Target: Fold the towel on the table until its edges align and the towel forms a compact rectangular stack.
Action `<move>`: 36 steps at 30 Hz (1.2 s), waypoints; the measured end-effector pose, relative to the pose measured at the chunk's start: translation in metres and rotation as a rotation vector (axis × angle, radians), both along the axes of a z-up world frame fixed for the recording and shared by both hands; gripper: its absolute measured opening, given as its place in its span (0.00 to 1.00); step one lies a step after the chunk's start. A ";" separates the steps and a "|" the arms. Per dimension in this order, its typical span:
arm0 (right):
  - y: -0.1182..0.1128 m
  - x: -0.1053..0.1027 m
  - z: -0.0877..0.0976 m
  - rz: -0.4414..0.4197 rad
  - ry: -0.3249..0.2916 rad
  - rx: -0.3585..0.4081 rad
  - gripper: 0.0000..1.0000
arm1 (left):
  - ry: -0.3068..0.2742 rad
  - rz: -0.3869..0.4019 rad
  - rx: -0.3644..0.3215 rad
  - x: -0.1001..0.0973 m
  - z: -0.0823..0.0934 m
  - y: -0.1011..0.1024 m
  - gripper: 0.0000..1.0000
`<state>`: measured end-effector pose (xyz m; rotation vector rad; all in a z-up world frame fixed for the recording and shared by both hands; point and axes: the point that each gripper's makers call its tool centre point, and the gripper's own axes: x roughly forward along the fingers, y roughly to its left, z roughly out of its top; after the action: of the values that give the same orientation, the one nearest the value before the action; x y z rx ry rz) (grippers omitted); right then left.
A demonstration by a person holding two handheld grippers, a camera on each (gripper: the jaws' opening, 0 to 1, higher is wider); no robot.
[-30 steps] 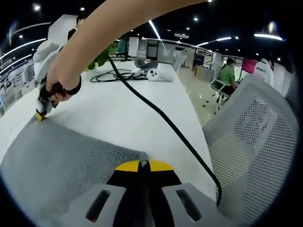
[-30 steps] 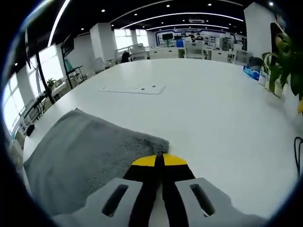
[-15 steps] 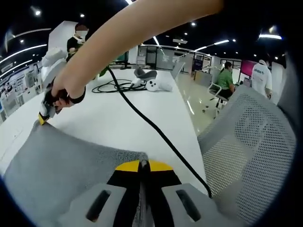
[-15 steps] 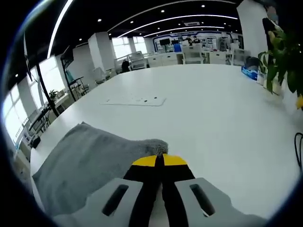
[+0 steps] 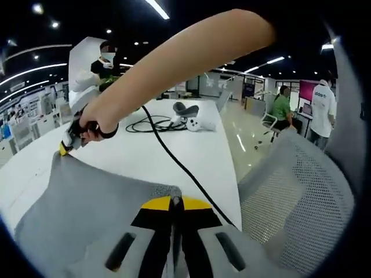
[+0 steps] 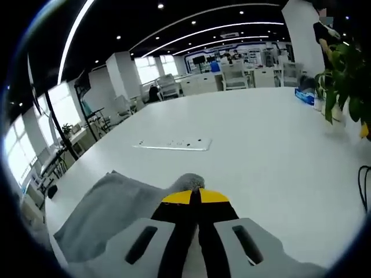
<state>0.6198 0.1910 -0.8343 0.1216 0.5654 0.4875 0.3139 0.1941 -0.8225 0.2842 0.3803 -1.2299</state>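
In the left gripper view, the left gripper sits at the bottom centre with its jaws pressed together on a corner of the grey towel, which spreads across the lower left of the frame over the white table. In the upper left, the right gripper pinches the towel's far corner, the person's bare arm crossing the top of the frame. A black cable runs diagonally over the table past the towel's edge; a white mesh chair fills the right side. In the right gripper view, the right gripper is likewise closed on the towel at lower left, with a green plant at the right edge.
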 end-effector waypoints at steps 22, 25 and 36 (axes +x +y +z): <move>0.070 -0.010 0.062 0.054 -0.050 0.041 0.00 | -0.018 0.149 -0.078 0.000 0.044 0.063 0.04; 0.079 -0.013 0.066 0.062 -0.051 0.045 0.00 | -0.002 0.189 -0.103 -0.001 0.045 0.074 0.04; 0.118 -0.017 0.079 0.109 -0.069 0.027 0.00 | 0.024 0.299 -0.149 -0.004 0.051 0.114 0.04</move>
<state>0.6031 0.3086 -0.7551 0.0994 0.5001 0.6035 0.3101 0.3084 -0.7715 0.0804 0.3360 -0.9626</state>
